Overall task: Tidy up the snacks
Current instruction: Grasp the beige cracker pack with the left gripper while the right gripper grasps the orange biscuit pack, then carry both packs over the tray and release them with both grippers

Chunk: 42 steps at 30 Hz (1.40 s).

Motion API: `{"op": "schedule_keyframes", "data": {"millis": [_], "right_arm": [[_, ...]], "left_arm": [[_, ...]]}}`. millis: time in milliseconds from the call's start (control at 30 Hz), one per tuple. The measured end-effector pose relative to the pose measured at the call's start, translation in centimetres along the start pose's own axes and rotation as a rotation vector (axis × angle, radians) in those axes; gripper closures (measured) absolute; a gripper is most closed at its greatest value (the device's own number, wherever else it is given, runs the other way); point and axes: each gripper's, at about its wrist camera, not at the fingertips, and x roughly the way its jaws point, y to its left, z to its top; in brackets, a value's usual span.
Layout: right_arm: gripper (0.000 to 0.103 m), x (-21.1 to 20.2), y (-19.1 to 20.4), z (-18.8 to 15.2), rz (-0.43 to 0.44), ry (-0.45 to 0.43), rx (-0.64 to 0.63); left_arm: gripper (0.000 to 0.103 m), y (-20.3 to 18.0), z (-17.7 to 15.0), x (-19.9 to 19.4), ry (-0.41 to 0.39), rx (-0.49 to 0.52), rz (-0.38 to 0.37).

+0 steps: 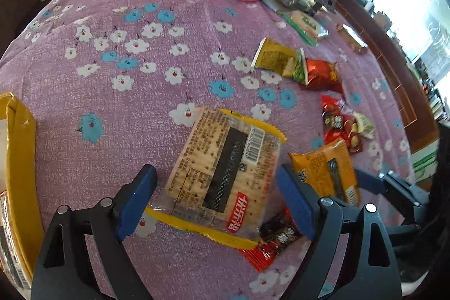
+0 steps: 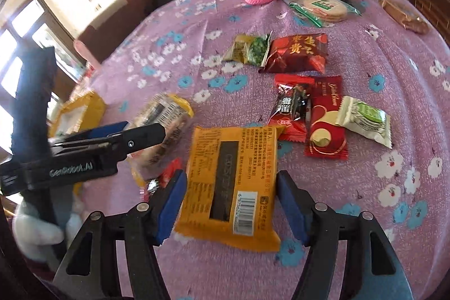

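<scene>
Snacks, assorted packets, loose on the purple flowered cloth point(image 1: 118, 114).

Item one: clear cracker pack with yellow ends point(image 1: 222, 176), lying flat between the pads of our left gripper point(image 1: 216, 204), whose jaws stand wide and do not press it.

Item two: orange packet point(image 2: 227, 184), flat between the pads of our right gripper point(image 2: 230, 204); jaws parted, a gap showing on each side, nothing held.

Item three: small red sachet point(image 1: 270, 243), tucked under the cracker pack's corner.

Destination, as we judge it: yellow box point(image 1: 19, 159) at the left edge.

Handling note: we should centre each pack, close on its long edges, squeeze gently since crackers snap, and lift clear of the sachet.
</scene>
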Motion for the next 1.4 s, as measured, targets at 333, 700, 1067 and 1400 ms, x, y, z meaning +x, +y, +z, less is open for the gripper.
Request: {"op": "schedule_keyframes", "data": {"millis": [333, 700, 1067, 1400], "right_arm": [[0.033, 0.2, 0.2, -0.2, -0.033, -0.012, -0.073], [0.065, -3.0, -3.2, -1.4, 0.053, -0.033, 0.022], [0.029, -0.3, 1.1, -0.5, -0.093, -0.006, -0.039], [0.031, 1.3, 4.6, -1.2, -0.249, 0.012, -0.098]], "left_arm": [[0.014, -2.9, 0.0, 1.5, 0.005, 0.223, 0.155], [0.033, -2.5, -1.8, -1.2, -0.037, 0.104, 0.059], [0.033, 2.6, -8.1, -12.7, -0.247, -0.135, -0.044], [0.033, 9.6, -14.8, -19.1, -0.366, -0.295, 0.001]]}}
